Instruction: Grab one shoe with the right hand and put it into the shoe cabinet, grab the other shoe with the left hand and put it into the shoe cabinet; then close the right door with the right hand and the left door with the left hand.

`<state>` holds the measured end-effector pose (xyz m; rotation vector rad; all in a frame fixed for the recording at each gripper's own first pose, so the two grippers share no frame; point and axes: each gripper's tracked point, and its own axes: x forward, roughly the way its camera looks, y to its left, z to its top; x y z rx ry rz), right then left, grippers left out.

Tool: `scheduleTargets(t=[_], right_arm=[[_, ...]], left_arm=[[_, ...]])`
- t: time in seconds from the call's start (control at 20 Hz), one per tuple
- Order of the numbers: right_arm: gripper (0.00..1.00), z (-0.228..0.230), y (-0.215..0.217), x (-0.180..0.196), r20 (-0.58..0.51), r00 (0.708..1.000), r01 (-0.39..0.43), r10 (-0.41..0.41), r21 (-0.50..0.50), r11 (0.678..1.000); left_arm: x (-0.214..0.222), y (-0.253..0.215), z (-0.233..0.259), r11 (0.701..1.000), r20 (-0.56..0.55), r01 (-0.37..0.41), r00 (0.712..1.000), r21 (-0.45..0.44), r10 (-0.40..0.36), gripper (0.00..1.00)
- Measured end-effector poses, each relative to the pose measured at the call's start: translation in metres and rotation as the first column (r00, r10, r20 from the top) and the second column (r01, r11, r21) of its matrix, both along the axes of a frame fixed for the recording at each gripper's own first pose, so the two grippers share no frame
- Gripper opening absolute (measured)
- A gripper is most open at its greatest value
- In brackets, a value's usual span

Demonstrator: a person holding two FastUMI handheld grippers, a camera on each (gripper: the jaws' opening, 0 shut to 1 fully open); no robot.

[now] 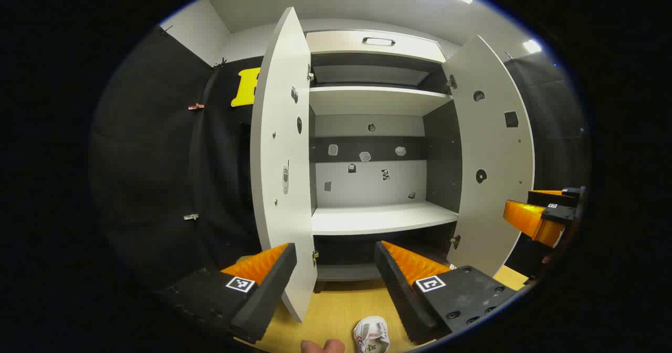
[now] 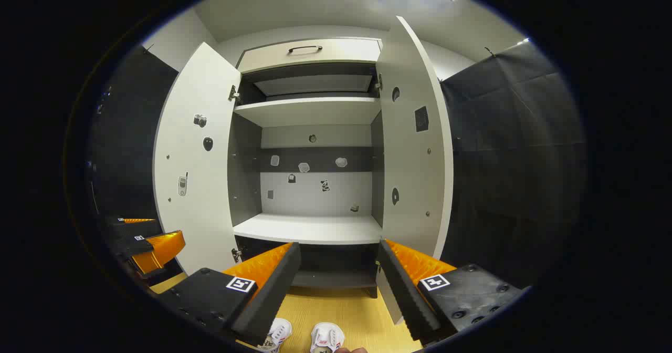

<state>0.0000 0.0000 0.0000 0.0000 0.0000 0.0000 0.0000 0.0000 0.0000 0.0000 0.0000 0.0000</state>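
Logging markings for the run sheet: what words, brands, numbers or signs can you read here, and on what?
None can be read.
Door stickers: small pictures, no words legible.
Back-panel stickers: too small to read.
Shoes: red markings, too blurred.
Square markers: coded patterns, not text.

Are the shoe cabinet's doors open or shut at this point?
Open. In the right gripper view the left door and right door are both swung outward, exposing the bare middle shelf.
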Motion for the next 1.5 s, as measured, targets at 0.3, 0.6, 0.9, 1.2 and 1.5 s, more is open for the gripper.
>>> scheduleTargets(t=[0.3,0.6,0.9,1.2,1.5], right_arm=[[0.98,0.000,-0.001,-0.003,0.000,1.000,-0.005,0.005,-0.004,1.000],[0.98,-0.001,0.001,-0.006,-0.005,1.000,-0.010,0.010,0.007,1.000],[0.98,-0.012,0.006,-0.009,-0.037,0.999,-0.021,0.022,0.015,1.000],[0.98,-0.074,0.018,-0.019,-0.181,0.982,-0.048,0.053,0.033,0.998],[0.99,-0.180,0.033,-0.045,-0.398,0.913,-0.062,0.094,0.092,0.994]], left_arm=[[-0.005,0.000,0.003,1.000,0.018,-0.005,1.000,0.001,0.005,0.95],[-0.011,0.002,0.002,1.000,0.016,-0.015,1.000,-0.004,0.015,0.95],[-0.014,0.008,0.002,1.000,0.024,-0.026,0.999,0.005,0.026,0.95],[-0.017,0.013,-0.008,0.999,0.020,-0.040,0.999,-0.010,0.040,0.95],[-0.023,0.021,-0.016,0.998,0.029,-0.061,0.998,0.014,0.060,0.95]])
